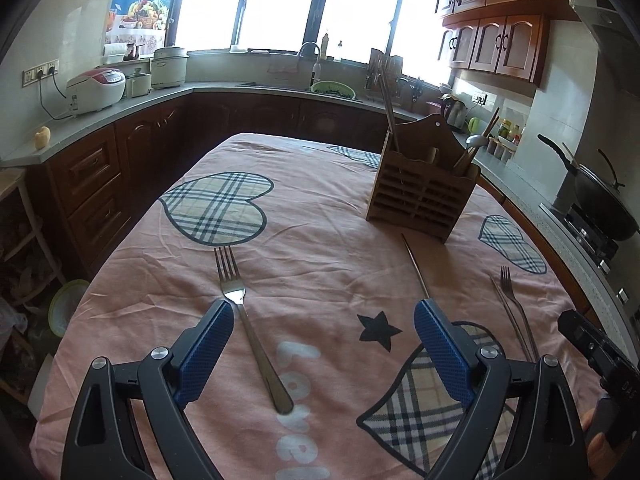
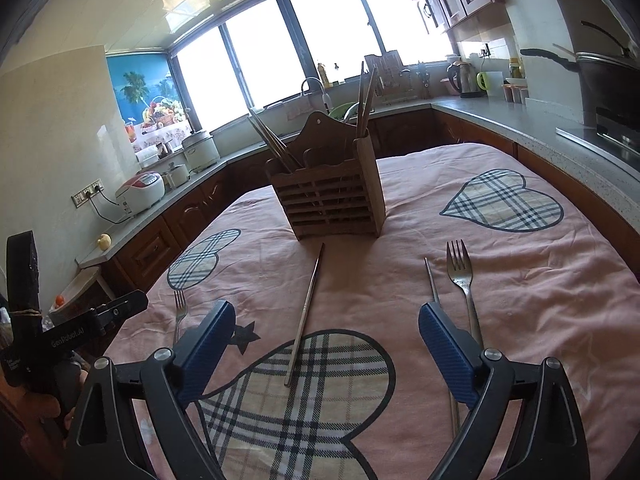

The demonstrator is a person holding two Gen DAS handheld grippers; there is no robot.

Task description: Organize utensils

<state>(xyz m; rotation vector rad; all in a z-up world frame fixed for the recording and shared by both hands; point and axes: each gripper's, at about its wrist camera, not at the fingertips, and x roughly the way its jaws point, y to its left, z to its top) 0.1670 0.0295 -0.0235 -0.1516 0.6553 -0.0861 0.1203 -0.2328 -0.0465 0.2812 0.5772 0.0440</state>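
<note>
Risk of slipping: fork [image 1: 250,328] thin, flat on cloth [image 1: 320,216]; left gripper [image 1: 324,344] and right gripper [image 2: 326,346] jaws apart, empty.

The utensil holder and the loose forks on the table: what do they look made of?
Utensil holder: apparently wood or bamboo, brown, matte, with slatted front. Forks: likely stainless steel, silvery with bright reflections. Chopstick: also looks metal, grey and glossy.
</note>
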